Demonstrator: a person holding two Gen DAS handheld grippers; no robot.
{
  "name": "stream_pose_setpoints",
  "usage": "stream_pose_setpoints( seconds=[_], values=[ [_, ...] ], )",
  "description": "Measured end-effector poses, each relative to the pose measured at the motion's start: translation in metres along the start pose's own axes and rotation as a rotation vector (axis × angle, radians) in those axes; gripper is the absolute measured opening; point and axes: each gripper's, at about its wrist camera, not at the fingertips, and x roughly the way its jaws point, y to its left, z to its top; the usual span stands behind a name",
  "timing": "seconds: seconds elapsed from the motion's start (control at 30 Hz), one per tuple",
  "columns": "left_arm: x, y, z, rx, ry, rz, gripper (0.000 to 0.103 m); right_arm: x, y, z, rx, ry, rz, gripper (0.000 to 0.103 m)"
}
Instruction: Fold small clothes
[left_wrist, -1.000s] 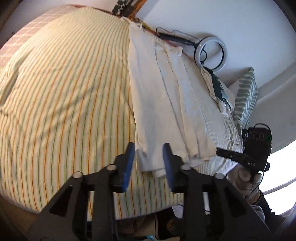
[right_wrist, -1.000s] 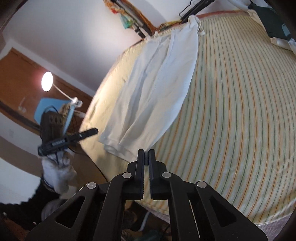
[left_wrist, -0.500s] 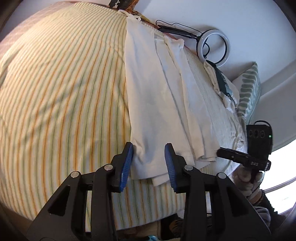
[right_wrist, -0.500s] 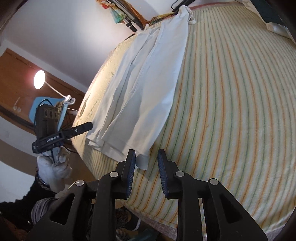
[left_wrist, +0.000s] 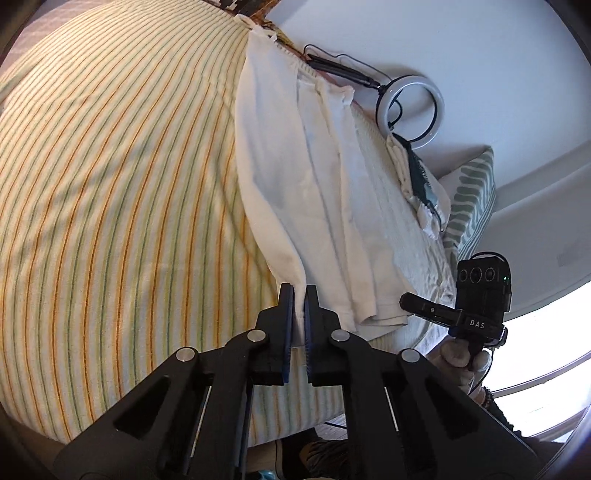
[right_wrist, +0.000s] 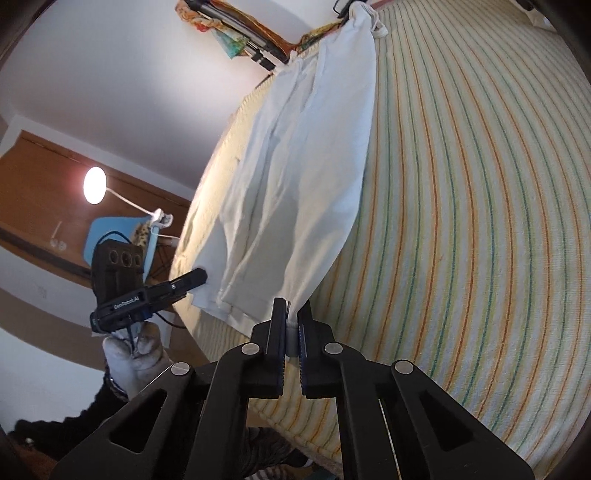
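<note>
We count one white garment laid along one striped bed. We hold two grippers, the left gripper and the right gripper. We also count one ring light, one patterned pillow, one lit lamp, one blue chair.

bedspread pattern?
Cream bedspread with thin orange and green stripes, clearest in the right wrist view.

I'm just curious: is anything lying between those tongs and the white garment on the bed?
Nothing visible. Both tongs, left and right, already pinch the near hem of the white garment on the striped bedspread.
</note>
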Motion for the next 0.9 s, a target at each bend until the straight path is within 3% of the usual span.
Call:
stream_pose_setpoints(
  seconds=[0.23, 0.43, 0.5, 0.57, 0.67, 0.7, 0.87, 0.9],
  values=[
    [-0.009, -0.01, 0.024, 0.007, -0.051, -0.025, 0.002, -0.018, 0.001, 0.021, 0.003, -0.076, 0.014, 0.003],
    [-0.007, -0.017, 0.018, 0.064, -0.016, -0.002, 0.002, -0.023, -0.001, 0.017, -0.042, -0.046, -0.139, 0.011],
    [-0.006, -0.015, 0.011, 0.069, -0.007, 0.016, 0.003, -0.022, -0.001, 0.012, -0.056, -0.032, -0.186, 0.042],
    [-0.005, -0.008, 0.006, 0.045, 0.006, 0.02, 0.003, -0.018, -0.006, 0.006, -0.05, -0.015, -0.188, 0.055],
    [-0.001, 0.002, 0.001, 0.015, 0.028, 0.028, 0.012, -0.014, -0.006, 0.0, -0.052, -0.017, -0.132, 0.054],
    [0.001, 0.003, -0.002, 0.008, 0.037, 0.021, 0.013, -0.011, -0.005, -0.001, -0.043, -0.008, -0.099, 0.05],
    [0.008, 0.008, -0.013, -0.027, 0.045, -0.015, 0.013, 0.007, 0.002, -0.009, -0.061, 0.014, -0.042, 0.043],
    [0.009, 0.009, -0.013, -0.035, 0.044, -0.025, 0.013, 0.01, 0.002, -0.009, -0.049, 0.021, -0.021, 0.036]
  ],
)
